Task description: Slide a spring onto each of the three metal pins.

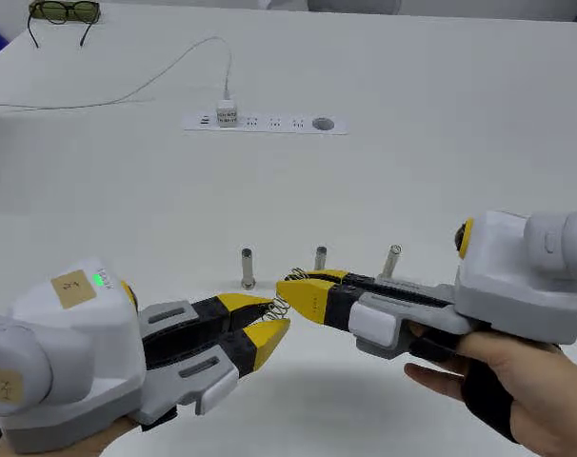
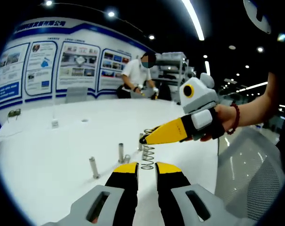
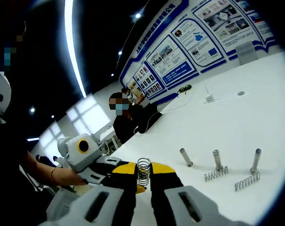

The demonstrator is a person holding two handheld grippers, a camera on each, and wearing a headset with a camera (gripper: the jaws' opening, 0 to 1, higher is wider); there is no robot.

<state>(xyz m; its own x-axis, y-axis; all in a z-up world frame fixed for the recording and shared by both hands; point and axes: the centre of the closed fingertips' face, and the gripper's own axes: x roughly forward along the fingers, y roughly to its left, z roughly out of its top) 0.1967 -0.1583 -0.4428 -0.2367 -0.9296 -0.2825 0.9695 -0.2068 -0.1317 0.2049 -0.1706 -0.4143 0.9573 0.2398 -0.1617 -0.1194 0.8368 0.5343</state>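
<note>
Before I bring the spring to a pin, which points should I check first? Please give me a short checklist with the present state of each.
1. Spring held between the jaws of the right tool: ok.
2. Left tool gripping the same spring: cannot tell; the spring's lower end sits between its jaws.
3. Three pins upright and bare: ok.
4. Spring lined up over a pin: not ok; it is held in front of the pins, on the person's side.
5. Spare springs lying beside the pins, ready for later: ok.
</note>
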